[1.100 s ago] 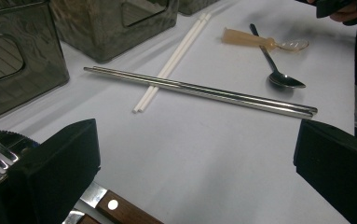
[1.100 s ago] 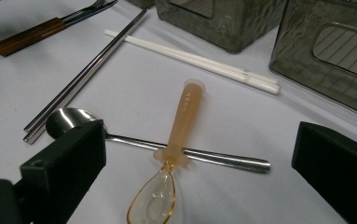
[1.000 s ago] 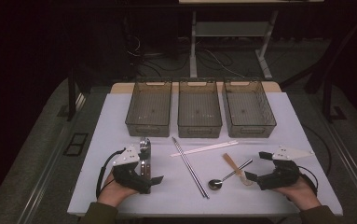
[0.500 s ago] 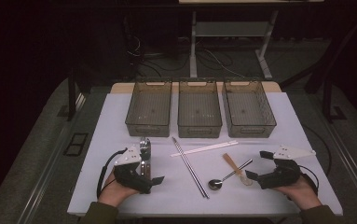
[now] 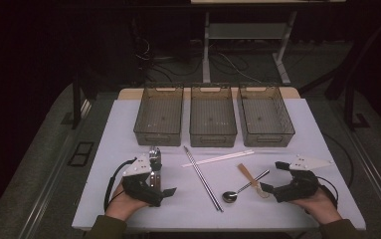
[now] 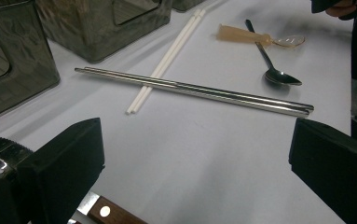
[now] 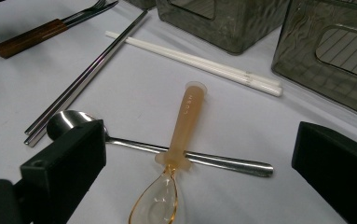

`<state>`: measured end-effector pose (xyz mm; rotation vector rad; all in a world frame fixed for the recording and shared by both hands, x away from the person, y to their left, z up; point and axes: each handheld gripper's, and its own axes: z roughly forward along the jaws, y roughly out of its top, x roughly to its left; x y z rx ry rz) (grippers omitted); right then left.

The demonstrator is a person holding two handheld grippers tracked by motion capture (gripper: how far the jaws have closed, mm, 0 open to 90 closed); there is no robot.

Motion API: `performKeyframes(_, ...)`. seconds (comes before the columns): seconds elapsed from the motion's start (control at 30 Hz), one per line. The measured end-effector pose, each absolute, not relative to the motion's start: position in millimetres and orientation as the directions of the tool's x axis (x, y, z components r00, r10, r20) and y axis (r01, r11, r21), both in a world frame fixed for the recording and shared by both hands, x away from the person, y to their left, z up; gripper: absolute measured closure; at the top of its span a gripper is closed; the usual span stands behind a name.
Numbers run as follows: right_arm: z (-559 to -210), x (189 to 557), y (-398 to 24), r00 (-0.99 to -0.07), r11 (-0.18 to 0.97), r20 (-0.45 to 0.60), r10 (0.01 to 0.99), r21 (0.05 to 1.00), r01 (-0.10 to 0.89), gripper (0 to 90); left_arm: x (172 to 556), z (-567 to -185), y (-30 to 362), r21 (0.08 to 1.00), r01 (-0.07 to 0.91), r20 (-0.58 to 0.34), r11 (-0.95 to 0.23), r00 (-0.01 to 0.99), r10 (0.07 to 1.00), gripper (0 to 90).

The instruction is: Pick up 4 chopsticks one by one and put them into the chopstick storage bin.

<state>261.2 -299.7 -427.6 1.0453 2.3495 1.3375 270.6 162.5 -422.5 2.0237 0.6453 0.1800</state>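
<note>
My left gripper rests open at the table's front left, and its jaws stand wide apart with nothing between them. A wood-handled fork lies beside it. My right gripper rests open at the front right. Its jaws frame an amber plastic spoon lying across a metal spoon, touching neither. Between the hands lie metal chopsticks crossed by white chopsticks.
Three empty smoked-plastic bins stand in a row at the back of the white table. Bare tabletop lies to either side of the bins. Dark floor and table legs lie beyond.
</note>
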Motion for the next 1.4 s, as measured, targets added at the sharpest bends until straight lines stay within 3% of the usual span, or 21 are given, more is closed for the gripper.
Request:
performKeyframes(0.5, -428.5, 261.9, -299.6, -0.714, 0.330, 0.129, 0.688, 0.821, 0.466, 2.8, 285.0, -420.0, 148.0, 0.832, 0.365, -0.110, -0.418, 0.848, 0.519, 22.8)
performKeyframes(1.1, -428.3, 261.7, -300.2, -0.713, 0.327, 0.128, 0.690, 0.823, 0.465, 2.8, 304.7, -415.1, 135.0, 0.817, 0.372, -0.088, -0.440, 0.835, 0.543, 65.4)
performKeyframes(1.33, -428.8, 262.4, -300.1, -0.711, 0.328, 0.126, 0.692, 0.822, 0.466, 2.8, 319.0, -414.9, 125.0, 0.804, 0.378, -0.088, -0.459, 0.839, 0.536, 88.5)
performKeyframes(1.4, -428.8, 262.3, -300.1, -0.711, 0.329, 0.125, 0.692, 0.822, 0.465, 2.8, 325.6, -414.5, 120.8, 0.800, 0.378, -0.086, -0.466, 0.841, 0.535, 88.7)
